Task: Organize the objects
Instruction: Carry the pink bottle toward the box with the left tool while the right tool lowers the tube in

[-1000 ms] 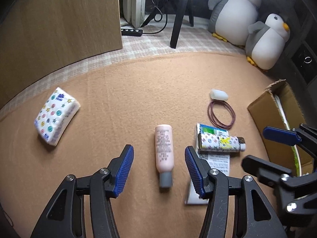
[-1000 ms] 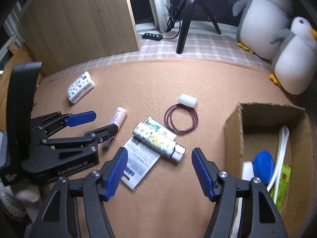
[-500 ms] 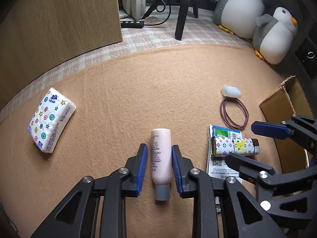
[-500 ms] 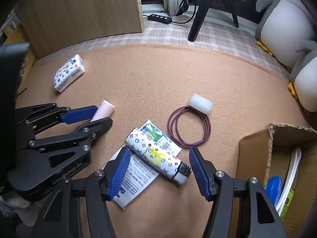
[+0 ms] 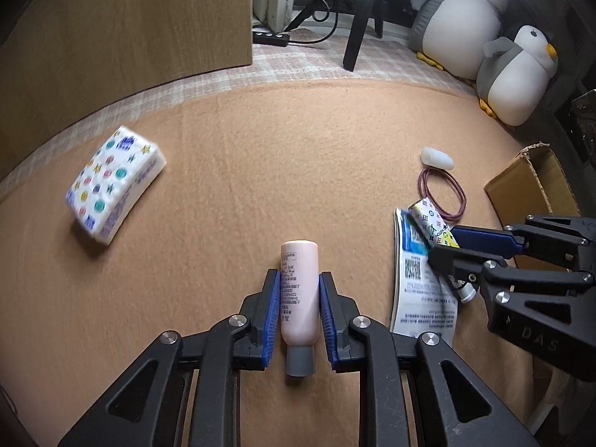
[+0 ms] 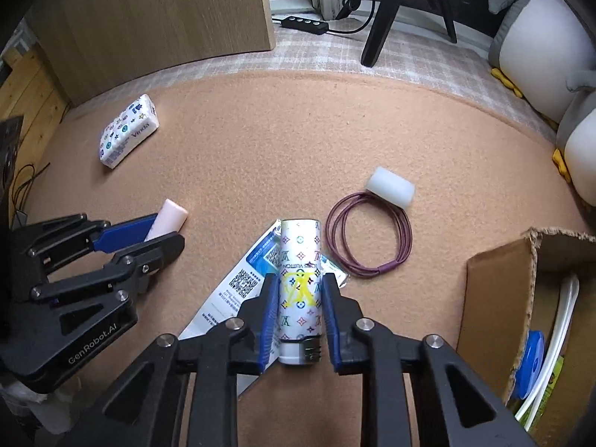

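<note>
My left gripper is shut on a pink bottle with a grey cap that lies on the tan carpet; the bottle also shows in the right wrist view. My right gripper is shut on a white patterned tube lying over a printed leaflet. The tube and the leaflet show at the right of the left wrist view. A purple cord loop and a white cap lie just beyond.
A tissue pack lies at the left, also in the right wrist view. A cardboard box holding a blue lid and white tubing stands at the right. Plush penguins, a tripod leg and a wooden panel stand behind.
Both grippers have moved forward and closed: the left one onto the pink bottle, the right one onto the patterned tube, which now points straight along its fingers.
</note>
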Demonstrator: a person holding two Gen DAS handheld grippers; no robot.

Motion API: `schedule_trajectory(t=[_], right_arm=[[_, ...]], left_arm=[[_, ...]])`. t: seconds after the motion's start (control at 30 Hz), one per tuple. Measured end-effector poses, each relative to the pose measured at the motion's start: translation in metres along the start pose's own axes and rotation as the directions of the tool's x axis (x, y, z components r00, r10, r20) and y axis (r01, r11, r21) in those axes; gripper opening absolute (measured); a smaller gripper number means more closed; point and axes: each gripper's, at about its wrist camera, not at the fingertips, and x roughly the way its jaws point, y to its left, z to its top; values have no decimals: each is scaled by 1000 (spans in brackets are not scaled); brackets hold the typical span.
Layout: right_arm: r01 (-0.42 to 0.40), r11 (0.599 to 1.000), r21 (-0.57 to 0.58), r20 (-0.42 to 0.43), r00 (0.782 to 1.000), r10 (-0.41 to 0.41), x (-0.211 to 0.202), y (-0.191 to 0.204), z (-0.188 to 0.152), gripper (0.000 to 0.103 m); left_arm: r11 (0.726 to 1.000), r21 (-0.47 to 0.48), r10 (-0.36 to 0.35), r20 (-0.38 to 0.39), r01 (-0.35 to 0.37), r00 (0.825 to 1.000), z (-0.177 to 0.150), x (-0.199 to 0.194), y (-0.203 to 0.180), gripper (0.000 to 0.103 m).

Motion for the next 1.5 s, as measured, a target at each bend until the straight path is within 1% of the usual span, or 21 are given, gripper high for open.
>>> schedule_trajectory(t=[0.2,0.47,0.63,0.73,0.8,1.03,1.2,1.37,1.5], right_arm=[[-21,999,39,17,1000,21,-6,-3,-15,21],[-54,995,84,44,998,51,-22,-9,-38,21],[-79,993,82,90,993,71,-47,-7,-53,21],[-102,990,96,124,988,89,-66,-10,-62,21],[-101,990,94,149,985,86,-82,-13,-69,21],[-59,993,100,220,975,36,-131,-36,-98,21],[-24,990,138,248,969,-11,-157,-68,-121,21],[18,982,188,268,961,-70,-173,-102,-140,21],[42,974,225,265,959,-103,-178,-127,-153,21]], left_arm=[[1000,-30,-10,-1,10,1000,-19,-9,3,22],[999,-41,-21,7,21,1000,-46,-28,-5,22],[999,-27,-26,25,27,999,-53,-41,-18,22],[999,-7,-31,43,31,999,-54,-52,-31,22],[999,1,-40,53,40,998,-51,-58,-39,22],[995,64,-77,89,72,993,-39,-77,-83,22],[987,122,-119,102,106,988,-30,-86,-125,22],[975,176,-155,103,135,982,-21,-88,-170,22],[964,213,-183,95,160,978,-17,-86,-204,22]])
